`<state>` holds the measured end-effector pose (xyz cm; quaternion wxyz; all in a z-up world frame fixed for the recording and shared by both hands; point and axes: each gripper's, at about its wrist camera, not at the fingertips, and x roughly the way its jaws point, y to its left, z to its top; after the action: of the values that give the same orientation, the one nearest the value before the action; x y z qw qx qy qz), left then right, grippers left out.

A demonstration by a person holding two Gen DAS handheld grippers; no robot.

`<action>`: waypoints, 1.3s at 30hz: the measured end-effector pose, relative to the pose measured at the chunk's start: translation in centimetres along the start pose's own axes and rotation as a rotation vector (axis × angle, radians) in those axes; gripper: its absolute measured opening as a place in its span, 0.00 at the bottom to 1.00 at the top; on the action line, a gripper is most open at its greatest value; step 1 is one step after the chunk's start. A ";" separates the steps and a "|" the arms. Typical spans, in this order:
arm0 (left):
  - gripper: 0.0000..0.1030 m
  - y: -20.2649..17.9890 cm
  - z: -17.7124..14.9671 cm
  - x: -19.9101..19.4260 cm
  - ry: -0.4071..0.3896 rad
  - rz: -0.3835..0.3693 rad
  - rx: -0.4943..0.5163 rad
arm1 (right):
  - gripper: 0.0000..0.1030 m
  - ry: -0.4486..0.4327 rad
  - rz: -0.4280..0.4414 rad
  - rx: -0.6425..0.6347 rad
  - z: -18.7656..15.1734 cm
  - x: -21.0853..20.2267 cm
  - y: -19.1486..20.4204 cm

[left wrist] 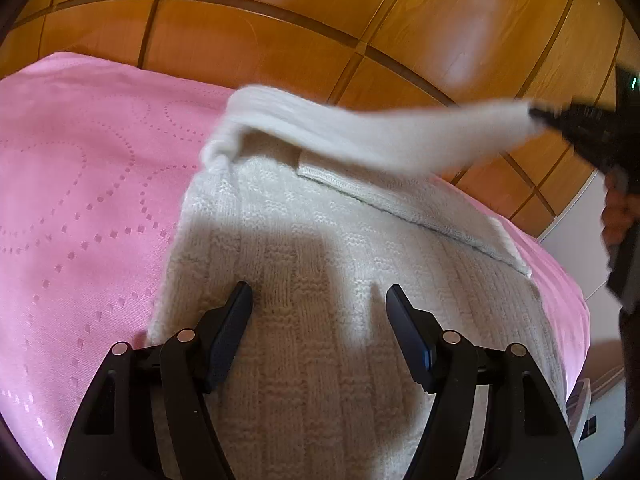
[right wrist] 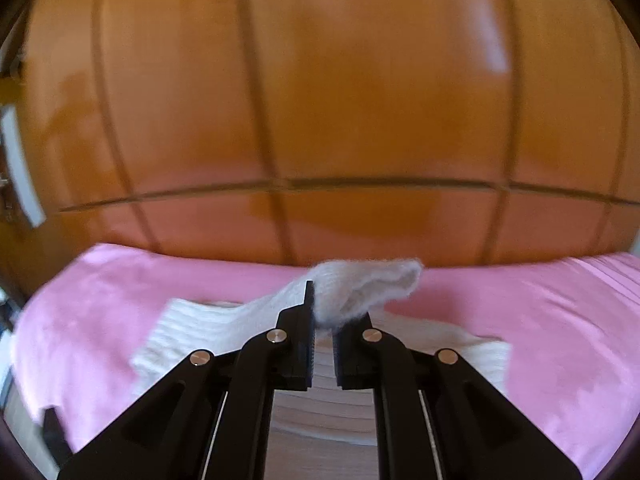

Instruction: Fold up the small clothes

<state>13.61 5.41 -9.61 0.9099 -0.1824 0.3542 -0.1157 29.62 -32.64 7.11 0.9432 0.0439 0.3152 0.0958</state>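
Note:
A white knitted sweater [left wrist: 300,248] lies flat on a pink bedcover [left wrist: 80,200]. My left gripper [left wrist: 319,288] is open low over the sweater's body, and nothing sits between its fingers. One sleeve [left wrist: 360,128] is stretched up and to the right, blurred by motion. My right gripper [left wrist: 536,114] is shut on the sleeve's end. In the right wrist view the right gripper [right wrist: 332,312] pinches the fuzzy sleeve end [right wrist: 360,284] above the bed. The rest of the sweater [right wrist: 200,328] trails down to the pink bedcover [right wrist: 540,340].
A wooden wardrobe wall [left wrist: 280,32] with dark panel lines stands right behind the bed and fills the right wrist view as wooden panels [right wrist: 320,100]. A person's hand [left wrist: 616,216] holds the right gripper at the far right. The bed's right edge drops to pale floor [left wrist: 576,240].

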 end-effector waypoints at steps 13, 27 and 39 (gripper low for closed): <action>0.73 0.3 5.8 1.5 0.022 -0.053 -0.126 | 0.06 0.222 0.004 0.354 -7.6 6.7 -10.2; 0.74 4.8 10.6 3.1 0.065 0.024 -0.180 | 0.42 0.260 0.003 0.344 -9.2 6.2 -12.1; 0.74 9.5 15.3 7.9 0.130 -0.106 -0.390 | 0.58 0.327 0.174 0.418 -7.0 10.3 -12.9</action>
<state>30.63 15.14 -7.83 0.8252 -0.3657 0.4175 -0.1043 35.46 -42.99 -6.34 0.8386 0.2482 0.4709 0.1152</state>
